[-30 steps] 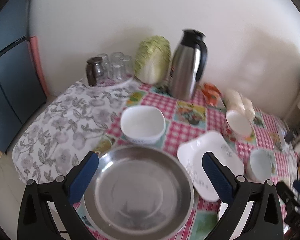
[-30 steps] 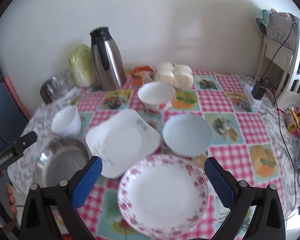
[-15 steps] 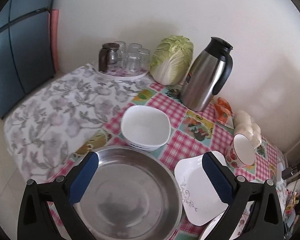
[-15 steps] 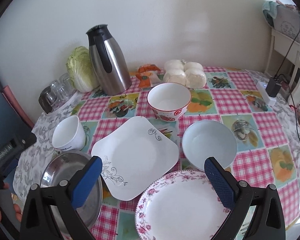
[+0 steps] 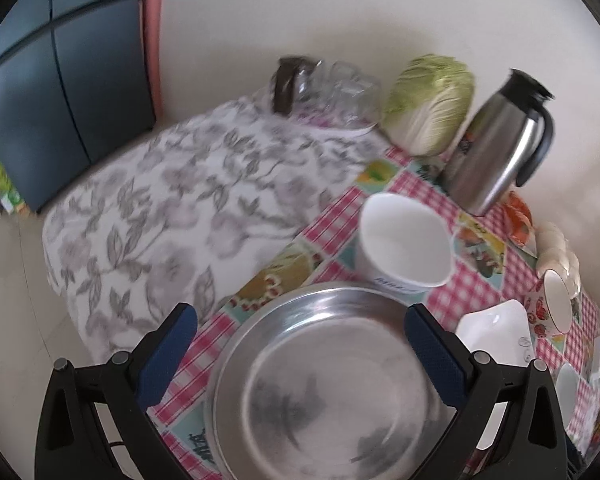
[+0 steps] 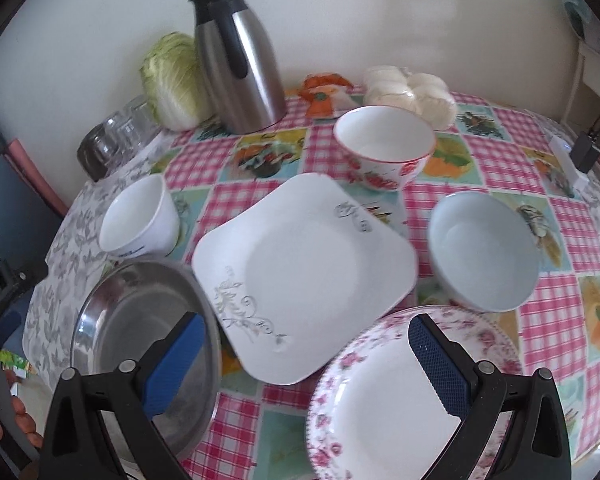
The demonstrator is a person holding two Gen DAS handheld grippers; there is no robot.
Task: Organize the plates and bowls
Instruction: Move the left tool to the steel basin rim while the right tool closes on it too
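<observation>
Plates and bowls lie spread over a checked tablecloth (image 6: pixel 496 160), 6 pieces in all: 3 plates or pans and 3 bowls. The left gripper (image 5: pixel 300 354) hangs tilted above the steel pan (image 5: pixel 324 392), its 2 blue-padded fingers (image 5: pixel 168 354) spread wide to either side of the pan, holding nothing. Just beyond the pan stands a white bowl (image 5: pixel 404 248), empty. The right gripper (image 6: pixel 302 362) is also spread wide and empty-handed, aimed down over the table; under its right finger sits a round floral plate (image 6: pixel 380 400), under its left finger the steel pan's rim (image 6: pixel 140 312). Straight ahead between the fingers lies 1 square white plate (image 6: pixel 304 276), its edge overlapping the pan's rim. Ahead to the right is a pale blue bowl (image 6: pixel 484 252), farther ahead a red-patterned bowl (image 6: pixel 384 152); the white bowl (image 6: pixel 140 220) is ahead to the left. All 3 bowls and all plates hold nothing. Beyond them stand 1 steel thermos jug (image 6: pixel 236 60), 1 cabbage (image 6: pixel 176 80), some upturned glasses (image 6: pixel 116 136) and a bag of white buns (image 6: pixel 408 92).
</observation>
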